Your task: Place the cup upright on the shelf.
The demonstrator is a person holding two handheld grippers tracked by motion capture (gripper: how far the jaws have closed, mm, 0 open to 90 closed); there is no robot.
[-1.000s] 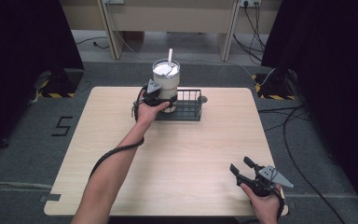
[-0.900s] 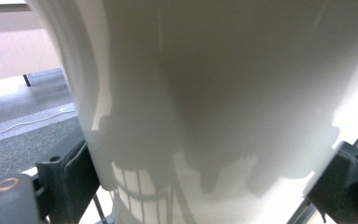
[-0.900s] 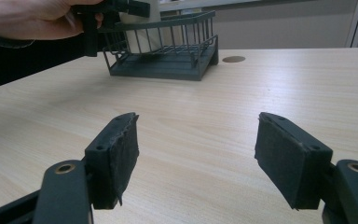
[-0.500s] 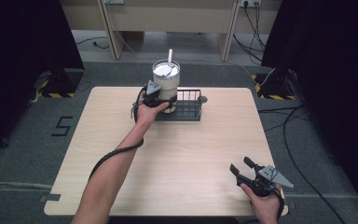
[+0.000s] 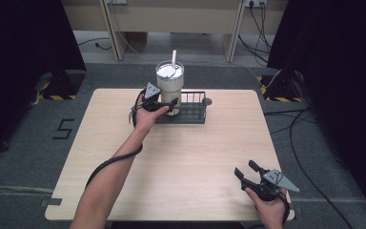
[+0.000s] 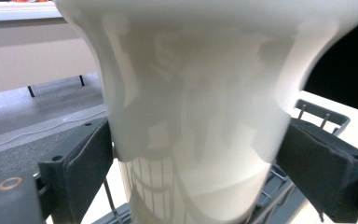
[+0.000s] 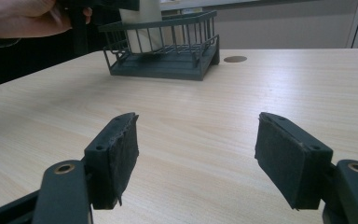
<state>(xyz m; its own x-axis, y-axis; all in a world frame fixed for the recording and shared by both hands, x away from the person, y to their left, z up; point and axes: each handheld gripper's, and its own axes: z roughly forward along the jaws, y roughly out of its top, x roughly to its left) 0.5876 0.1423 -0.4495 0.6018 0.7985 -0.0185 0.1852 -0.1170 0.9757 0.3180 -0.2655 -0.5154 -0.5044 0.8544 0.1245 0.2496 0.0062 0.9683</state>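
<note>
**Cream tumbler clamped at the wire basket**

Seen from above: tall cream-coloured tumbler with white lid and straw (image 5: pixel 169 86) standing upright at the left end of a dark wire basket (image 5: pixel 190 110) near the far edge of the pale wooden tabletop (image 5: pixel 181 157). Left hand-held gripper (image 5: pixel 164 103) clamped around the tumbler's narrower lower body, a pad pressed to each side; in the left gripper view, glossy wall of the tumbler (image 6: pixel 200 107) squeezed between the two black pads (image 6: pixel 91 156). Whether the base rests on the basket floor or hangs just clear of it: not possible to tell. Right hand-held gripper (image 5: pixel 248 175) idle at the near right corner, well apart from the basket, jaws spread wide with nothing between them and bare wood beyond the pads (image 7: pixel 121 156) in the right gripper view.

Likely step in hand: moving the tumbler at the basket. Best done with a straight vertical path, tumbler kept upright to spare lid and straw, grip held firm on the slick, tapered wall, base kept clear of the wire rim. Spare gripper well placed to steady the light basket against dragging or tipping.
</note>
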